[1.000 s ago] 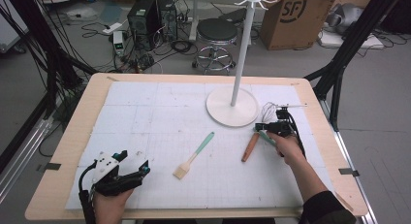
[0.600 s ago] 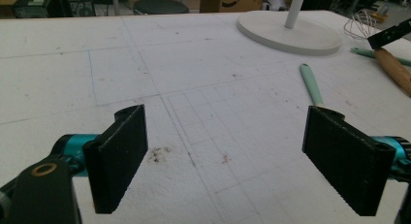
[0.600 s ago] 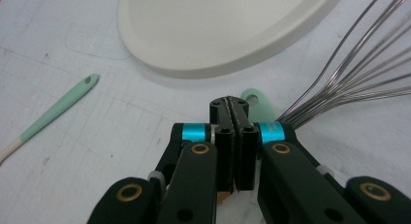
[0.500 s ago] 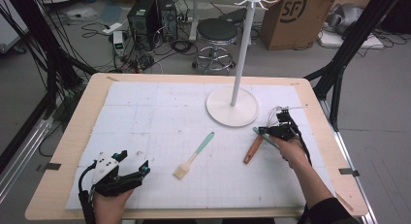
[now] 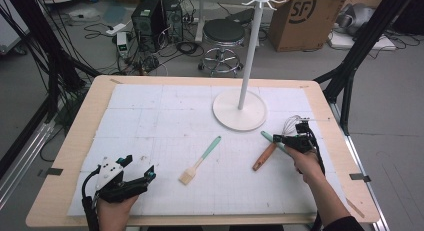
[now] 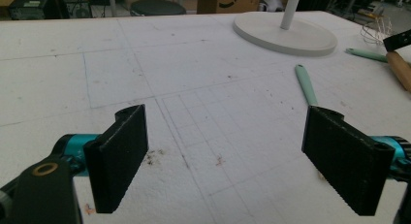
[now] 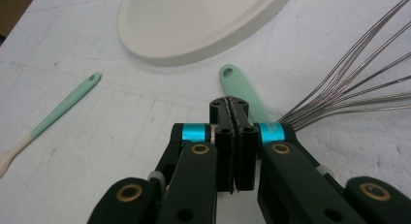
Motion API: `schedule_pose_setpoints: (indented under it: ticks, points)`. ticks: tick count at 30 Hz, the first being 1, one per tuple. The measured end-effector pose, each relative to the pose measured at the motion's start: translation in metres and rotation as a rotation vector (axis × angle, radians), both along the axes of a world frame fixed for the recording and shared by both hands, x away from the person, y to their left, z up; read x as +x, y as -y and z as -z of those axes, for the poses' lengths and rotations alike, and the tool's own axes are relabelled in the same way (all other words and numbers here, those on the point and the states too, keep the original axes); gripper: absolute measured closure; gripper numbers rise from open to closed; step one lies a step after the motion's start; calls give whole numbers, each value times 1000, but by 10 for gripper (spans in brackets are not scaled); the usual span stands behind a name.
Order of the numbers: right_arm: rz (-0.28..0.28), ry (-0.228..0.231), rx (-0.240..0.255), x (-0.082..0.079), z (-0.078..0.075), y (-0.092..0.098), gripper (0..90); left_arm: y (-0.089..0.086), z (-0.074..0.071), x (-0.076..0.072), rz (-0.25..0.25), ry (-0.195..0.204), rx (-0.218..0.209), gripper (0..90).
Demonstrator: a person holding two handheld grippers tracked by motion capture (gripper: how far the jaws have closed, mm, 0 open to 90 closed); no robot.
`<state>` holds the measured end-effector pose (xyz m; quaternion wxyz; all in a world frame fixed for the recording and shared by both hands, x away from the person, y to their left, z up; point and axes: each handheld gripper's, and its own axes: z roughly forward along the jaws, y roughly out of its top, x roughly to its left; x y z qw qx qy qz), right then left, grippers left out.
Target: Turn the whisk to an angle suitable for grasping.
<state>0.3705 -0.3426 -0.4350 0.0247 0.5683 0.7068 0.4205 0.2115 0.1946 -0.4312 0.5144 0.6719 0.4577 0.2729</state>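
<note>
Right gripper (image 5: 295, 139) shifted right, fingers clenched empty | whisk (image 7: 349, 78) wires close-up | left gripper (image 5: 131, 178) released

Robotics lab: black desktop computer tower (image 5: 159, 15) amid loose floor cables (image 5: 150, 61), black metal rig frame (image 5: 360, 38), brown cardboard shipping box (image 5: 300, 16).

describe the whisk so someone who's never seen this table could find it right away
Start at the white stand with its round base at the far right of the table. Just right of that base, by the right gripper, lies the whisk. Its neighbours are a pastry brush and a wooden handle; it alone has looped silver wires on its mint handle.
</note>
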Motion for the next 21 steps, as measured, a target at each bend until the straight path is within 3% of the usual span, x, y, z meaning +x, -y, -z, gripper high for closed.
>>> schedule_pose_setpoints:
  ticks: [15, 19, 21]
  points:
    - [33, 36, 1, -20, -1, 14, 895, 3, -1, -1, 11, 5, 1, 177]
    - [30, 67, 39, -21, -4, 19, 895, 3, -2, -1, 7, 7, 5, 177]
    - [30, 95, 68, -30, -10, 21, 895, 3, -2, -1, 2, 7, 1, 177]
